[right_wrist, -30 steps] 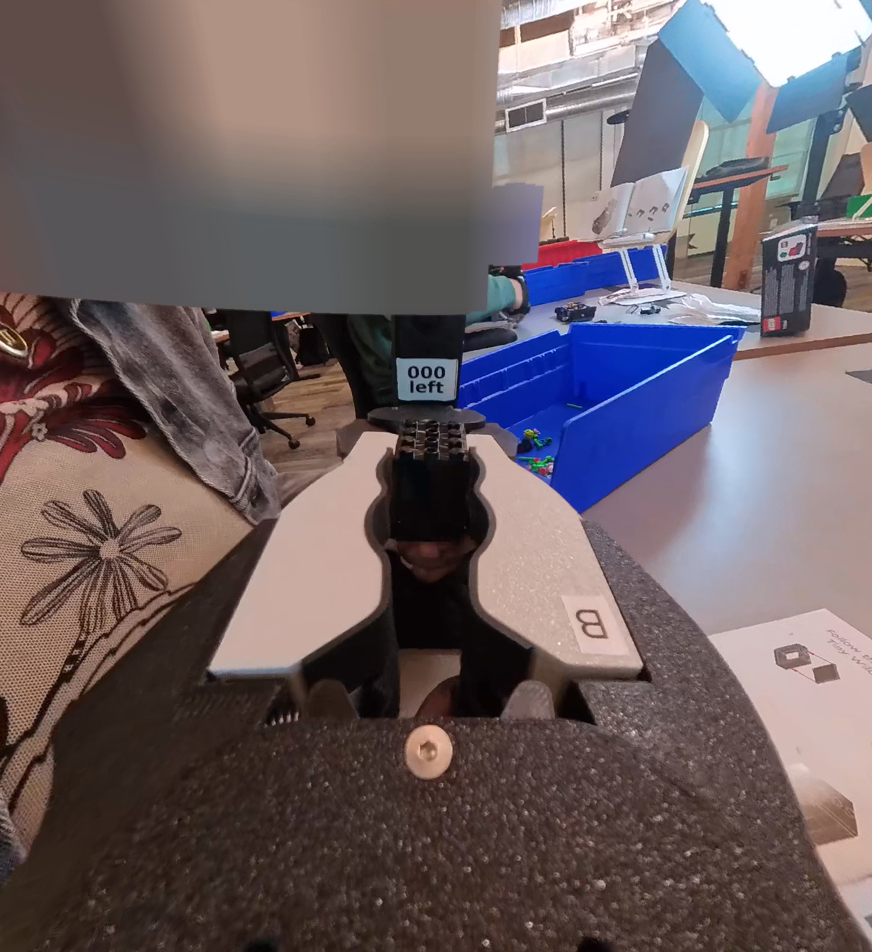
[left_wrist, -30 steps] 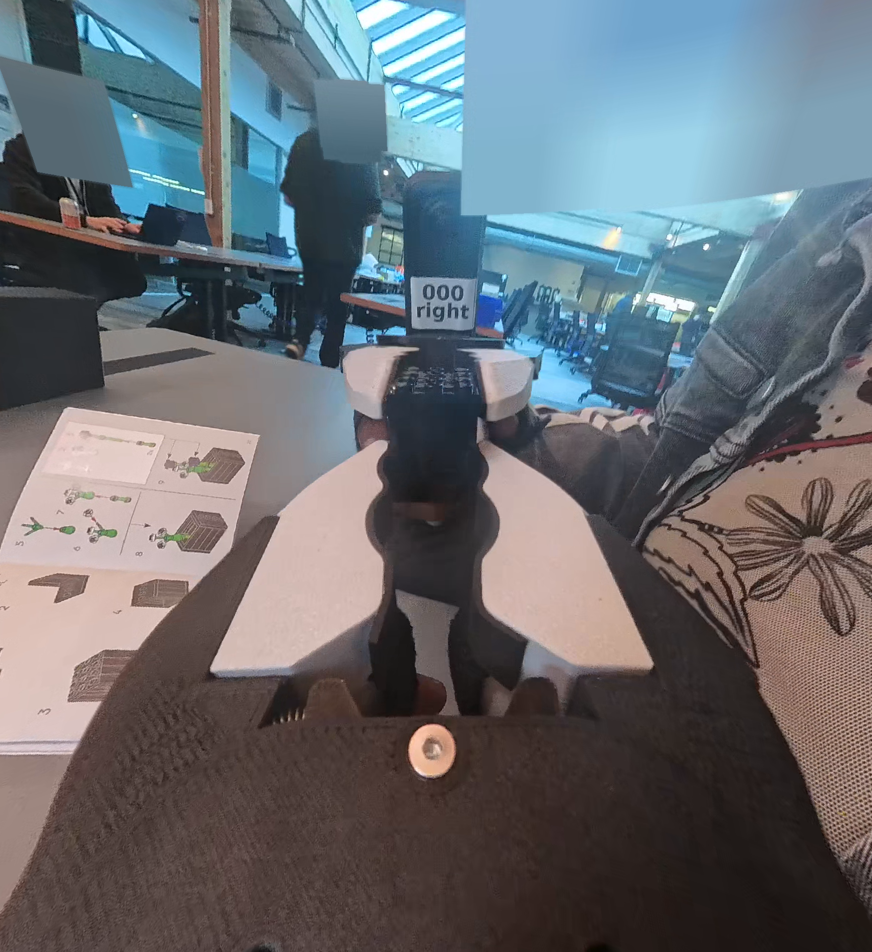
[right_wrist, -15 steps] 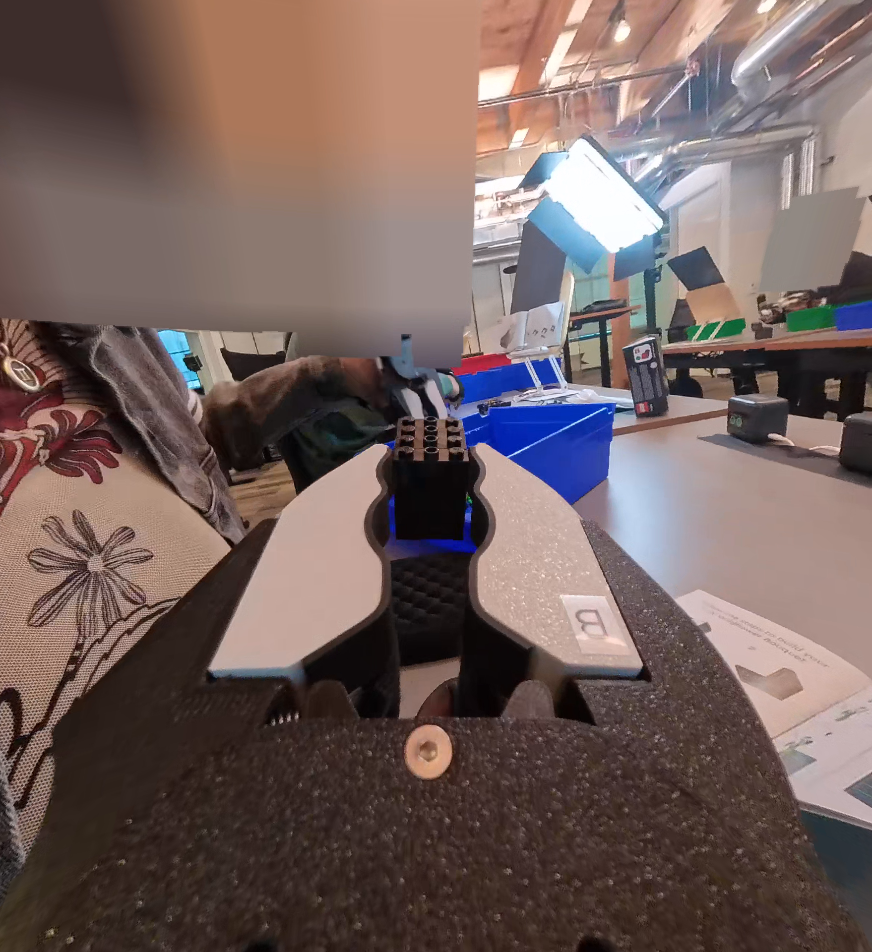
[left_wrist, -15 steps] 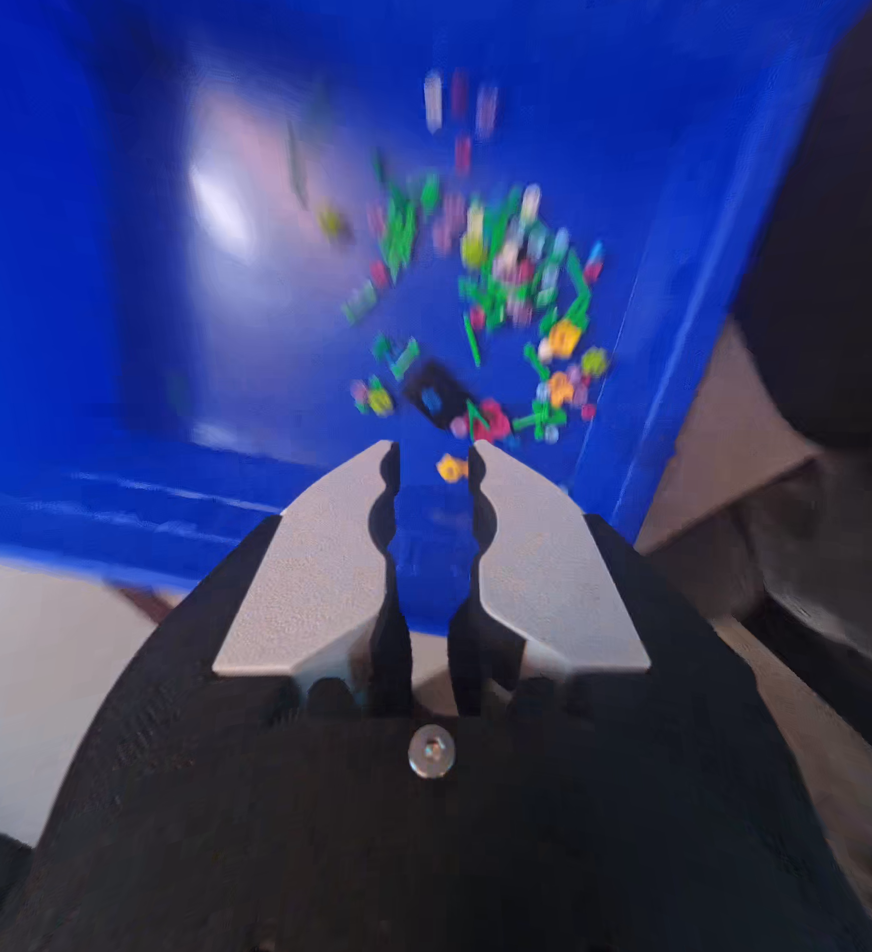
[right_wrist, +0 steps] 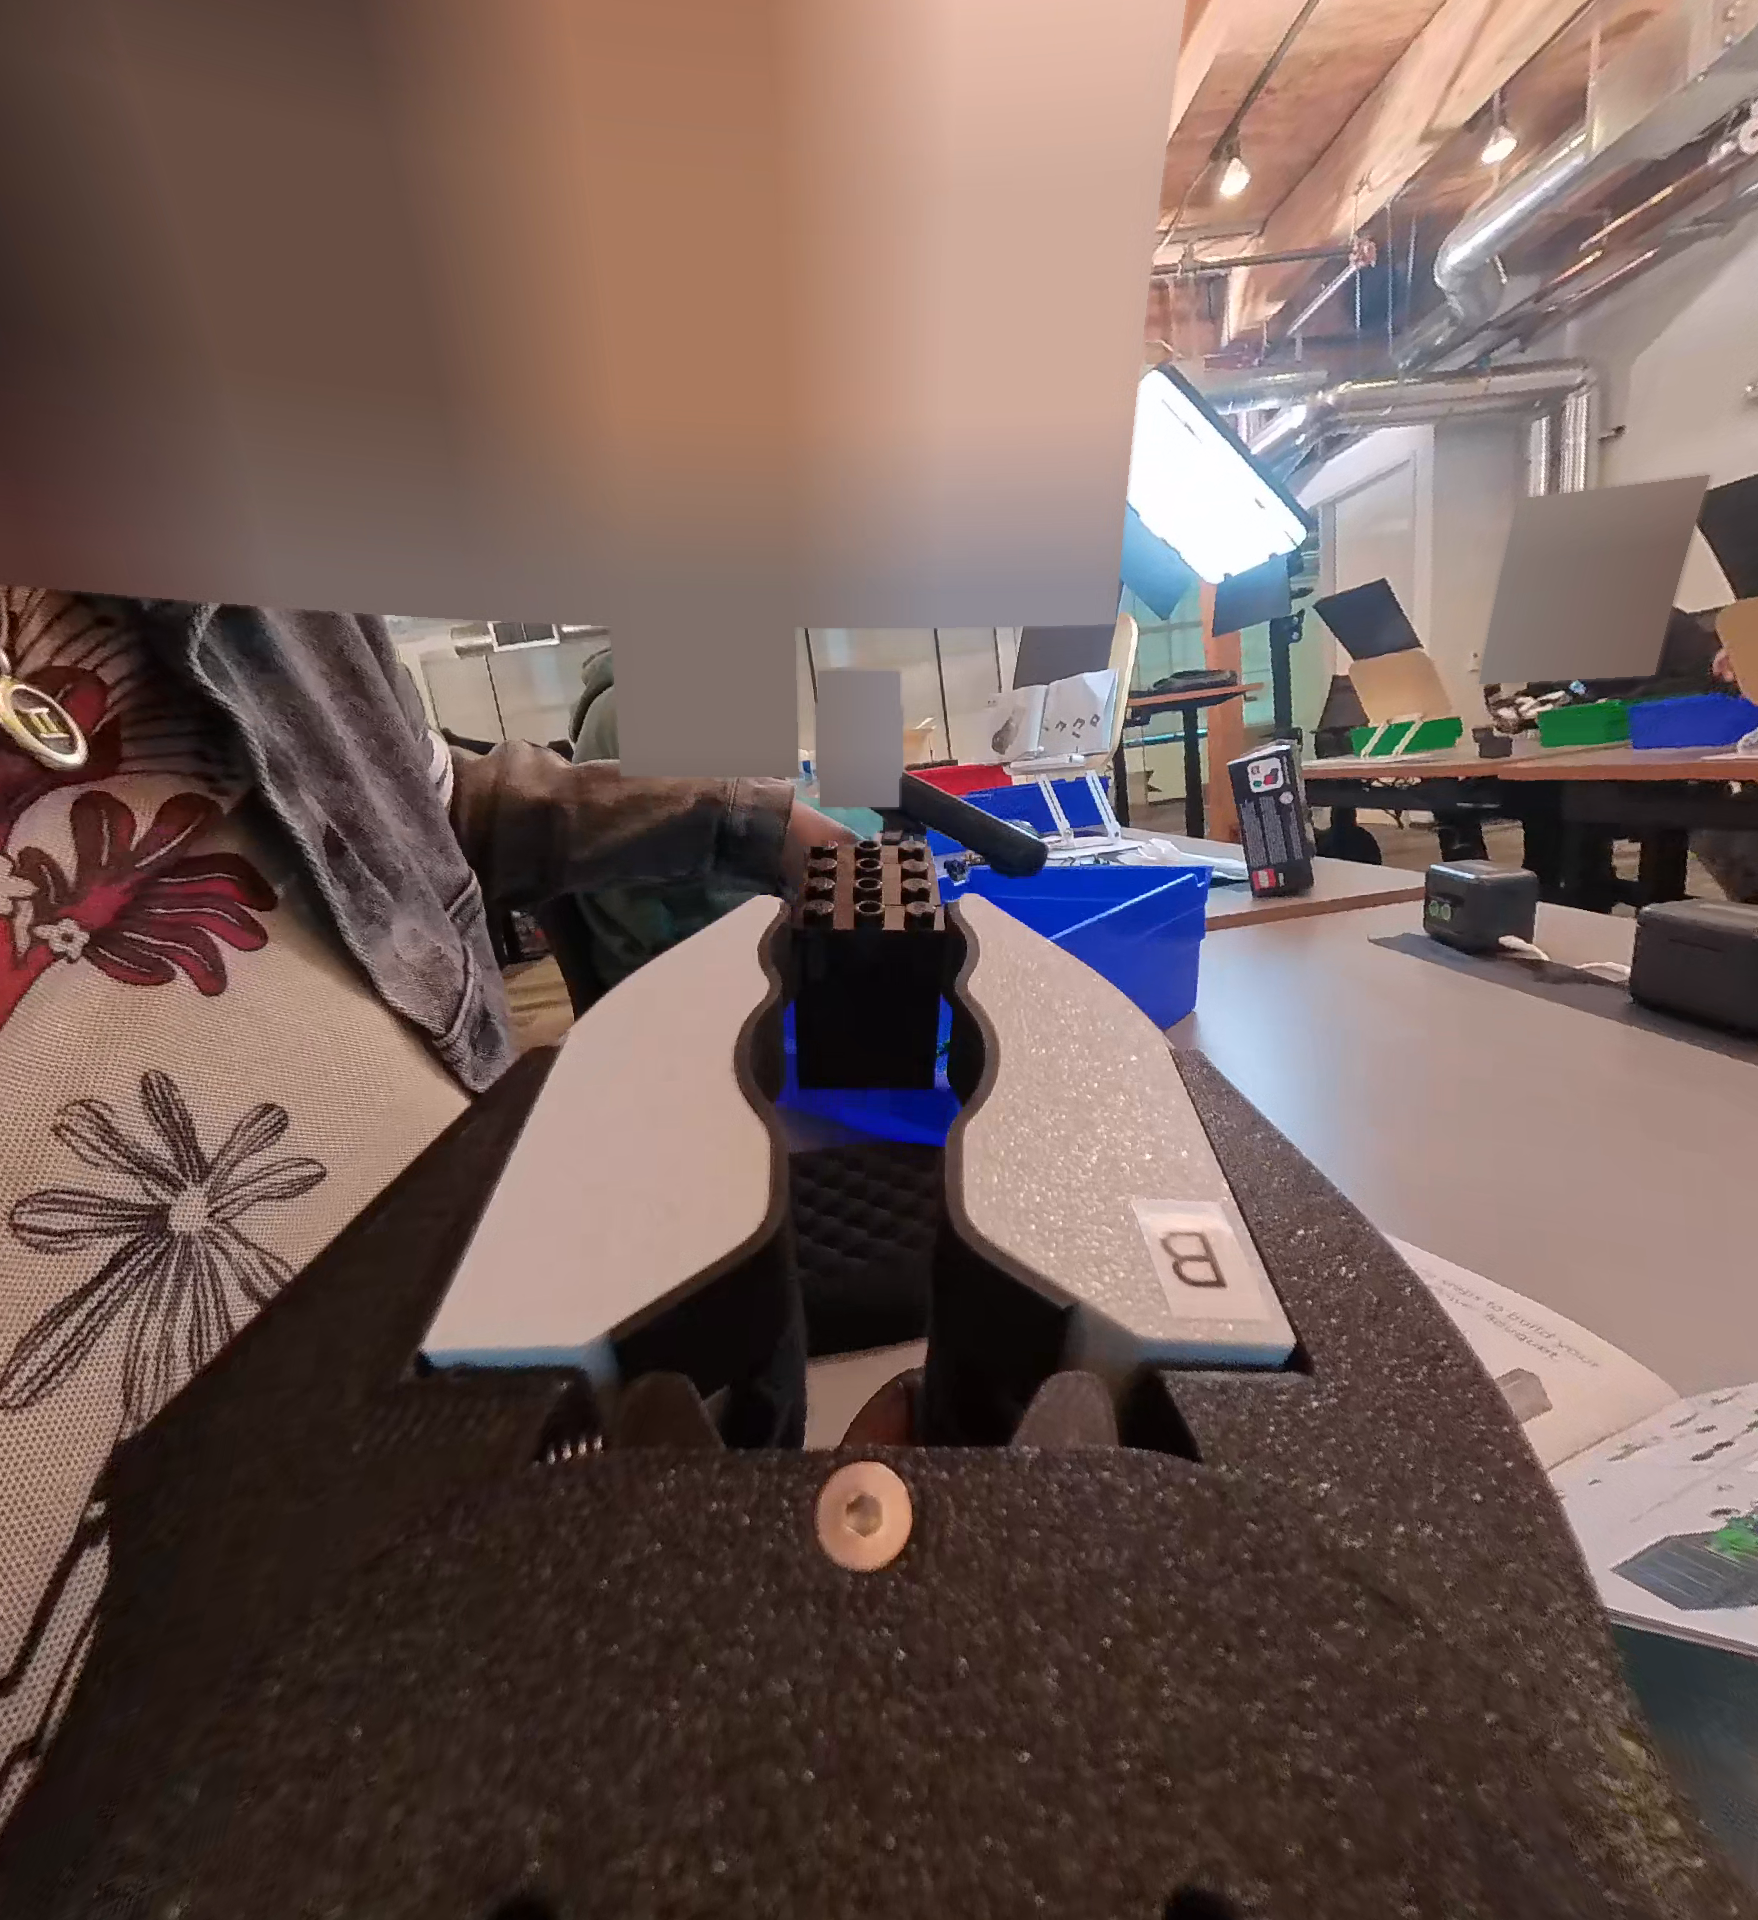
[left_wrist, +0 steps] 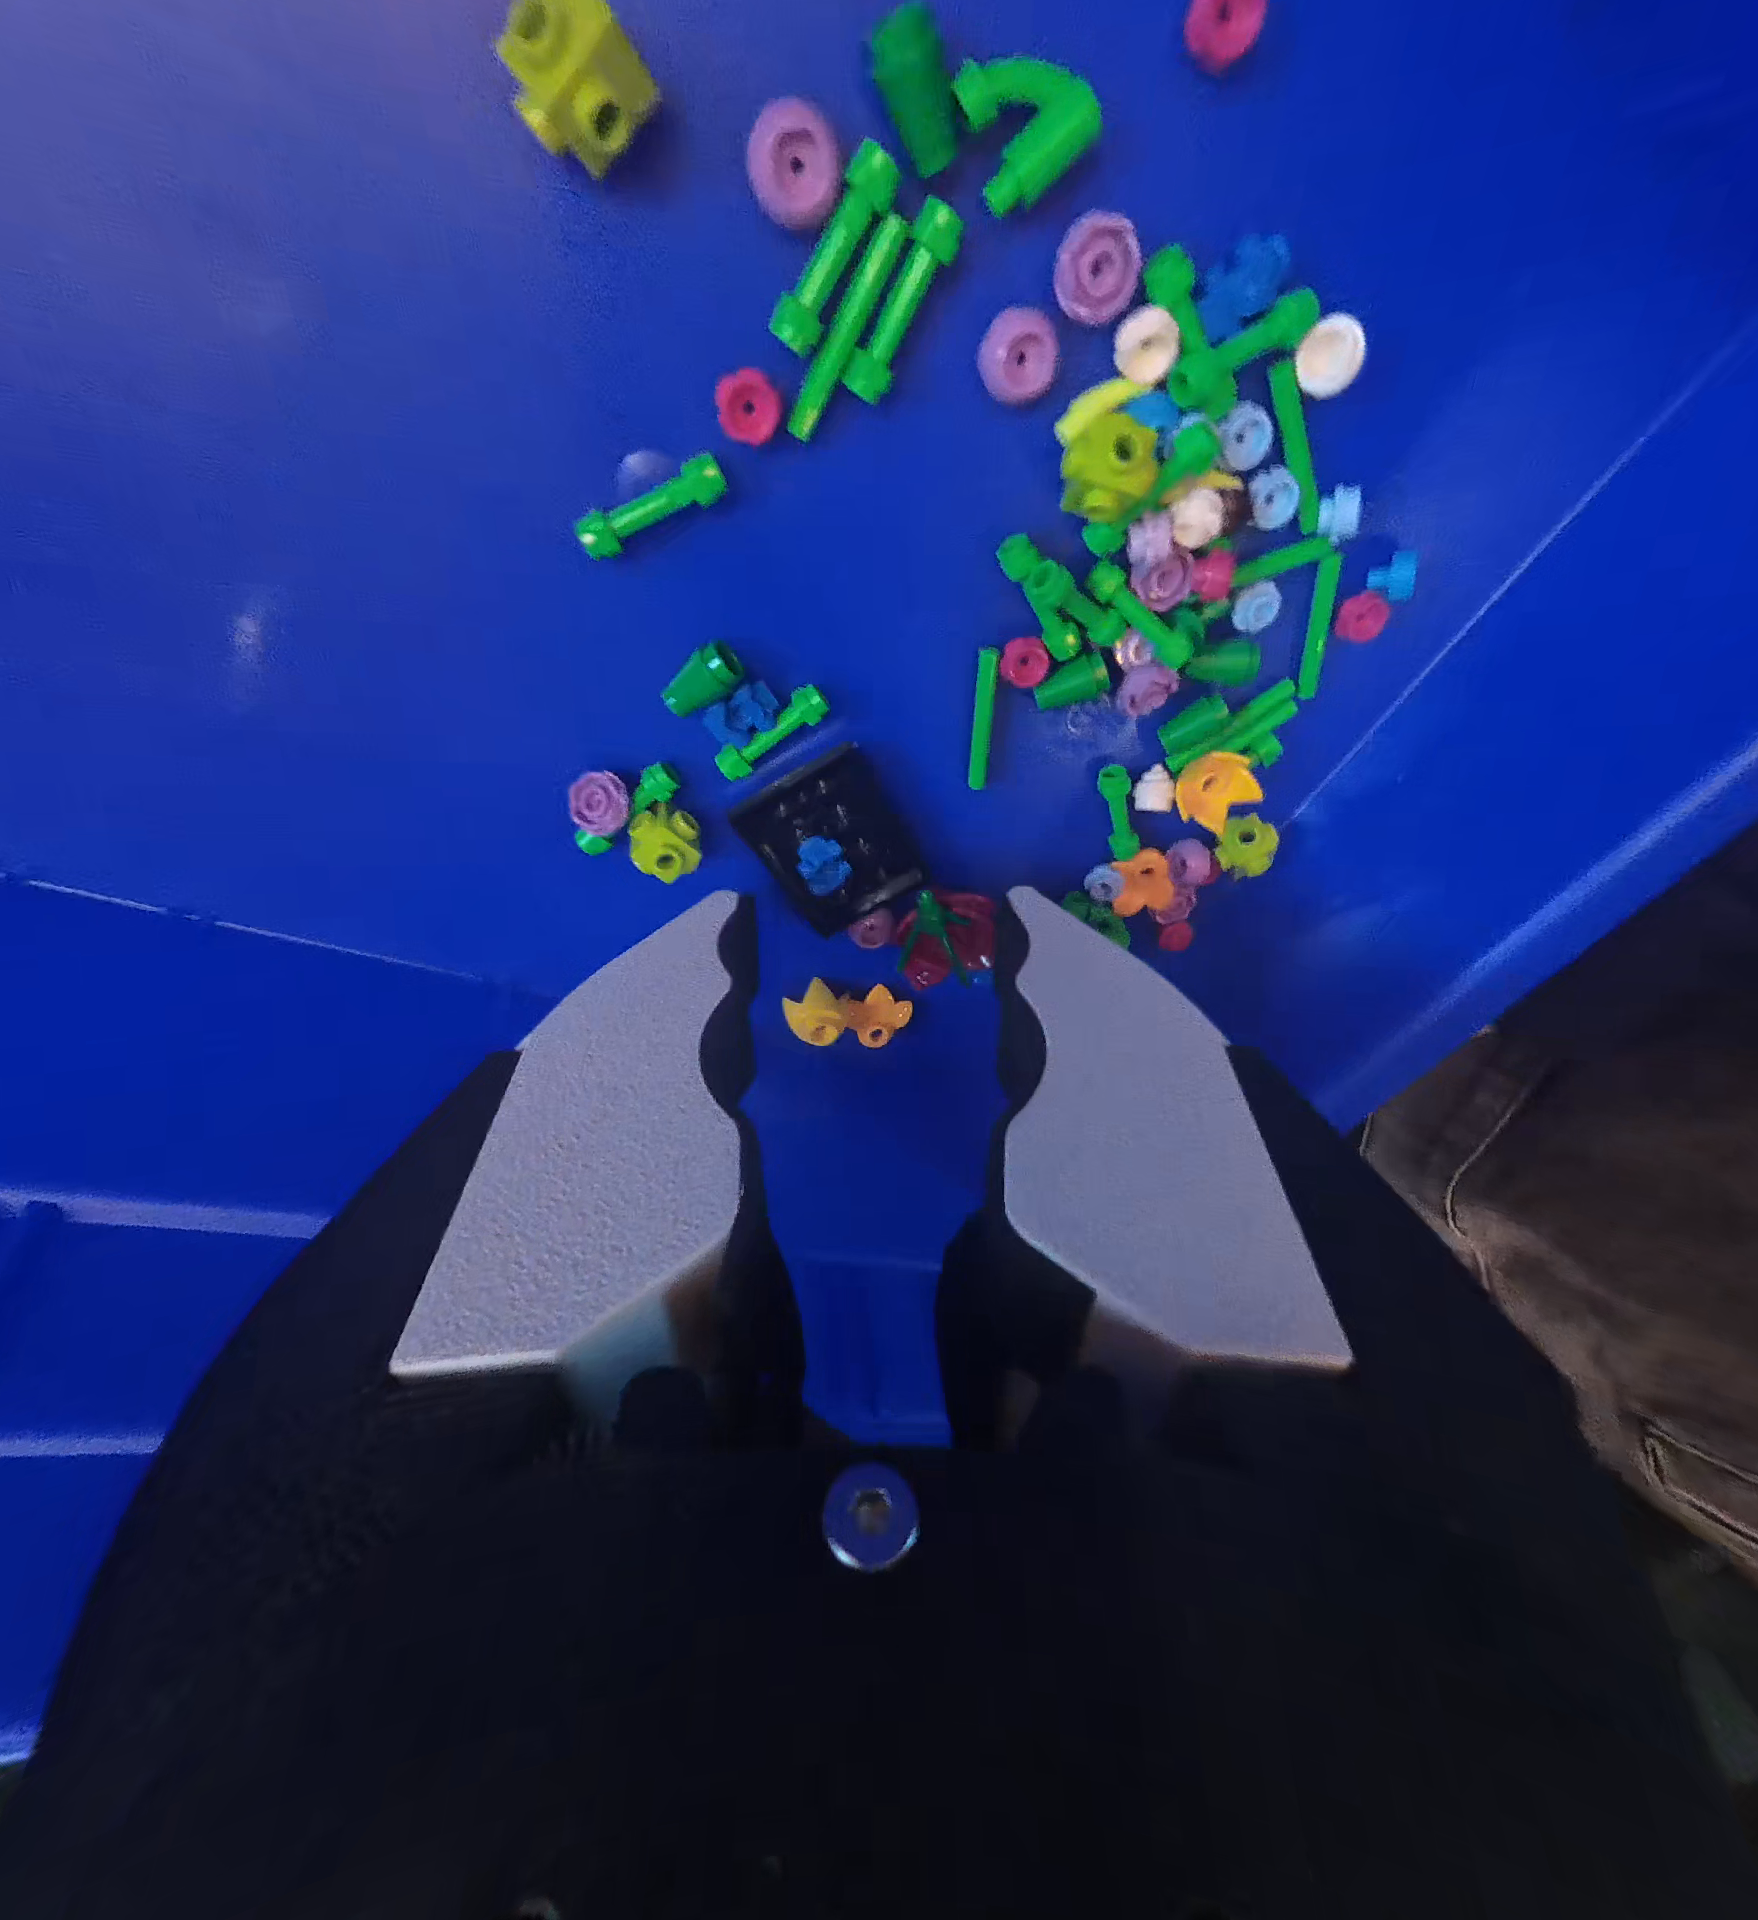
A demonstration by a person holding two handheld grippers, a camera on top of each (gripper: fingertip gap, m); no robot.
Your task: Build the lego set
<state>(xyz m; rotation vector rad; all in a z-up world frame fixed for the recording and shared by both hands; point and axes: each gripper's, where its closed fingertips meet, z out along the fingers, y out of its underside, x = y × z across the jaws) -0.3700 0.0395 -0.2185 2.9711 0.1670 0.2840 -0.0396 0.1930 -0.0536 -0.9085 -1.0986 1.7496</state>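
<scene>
My left gripper (left_wrist: 870, 914) is open and empty, pointing down into a blue bin (left_wrist: 231, 520). Many small loose lego pieces lie on the bin floor: green stems (left_wrist: 859, 281), purple discs (left_wrist: 795, 161), pink and yellow flower bits. A black plate (left_wrist: 833, 836) with a small blue piece on it lies just beyond the fingertips, and two yellow flower pieces (left_wrist: 847, 1016) lie between them. My right gripper (right_wrist: 867, 914) is shut on a black lego block (right_wrist: 867, 977), studs up, held in the air beside the person's chest.
The blue bin (right_wrist: 1114, 935) stands on the grey table (right_wrist: 1477, 1122) ahead of the right gripper. An open instruction booklet (right_wrist: 1706, 1507) lies at the right. Black boxes (right_wrist: 1732, 971) sit farther back. The person's floral shirt (right_wrist: 127, 1143) and sleeve (right_wrist: 626, 831) fill the left. There is about 40 centimeters between the tips of the two grippers.
My left gripper let go of the black block, swung away from the right gripper into the blue bin, moved closer to the pieces and opened wider. The right gripper tilted up, still holding the block.
</scene>
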